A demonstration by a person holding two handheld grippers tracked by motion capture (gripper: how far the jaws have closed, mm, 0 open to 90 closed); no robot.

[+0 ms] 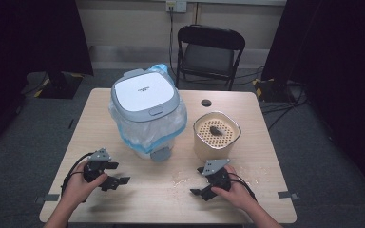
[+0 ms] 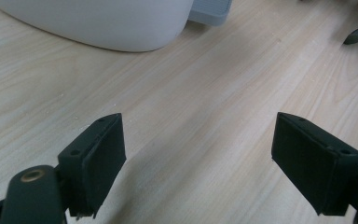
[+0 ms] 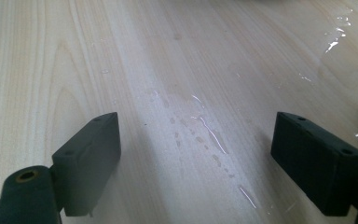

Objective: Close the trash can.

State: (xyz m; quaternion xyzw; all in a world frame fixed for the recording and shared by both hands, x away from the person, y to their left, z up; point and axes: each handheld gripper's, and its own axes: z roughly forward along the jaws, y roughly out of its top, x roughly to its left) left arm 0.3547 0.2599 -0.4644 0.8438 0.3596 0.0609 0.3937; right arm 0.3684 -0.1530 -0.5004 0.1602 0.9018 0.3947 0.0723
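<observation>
Both grippers rest low on the counter (image 1: 138, 199) near its front edge, each with its jaws spread wide and nothing between them. The left gripper (image 1: 116, 182) sits just in front of the white lidded bin (image 1: 147, 114), which stands upright at the counter's left-centre with a blue-tinged bag bunched under its lid; its grey foot pedal (image 1: 160, 154) faces the person. In the left gripper view the bin's rounded base (image 2: 102, 23) lies ahead and to the left of the jaws. The right gripper (image 1: 202, 192) lies in front of the cream strainer tub (image 1: 216, 135), close by a wet patch (image 3: 209, 135). The bin is nearer the left hand, the tub nearer the right, so each would likely reach forward.
</observation>
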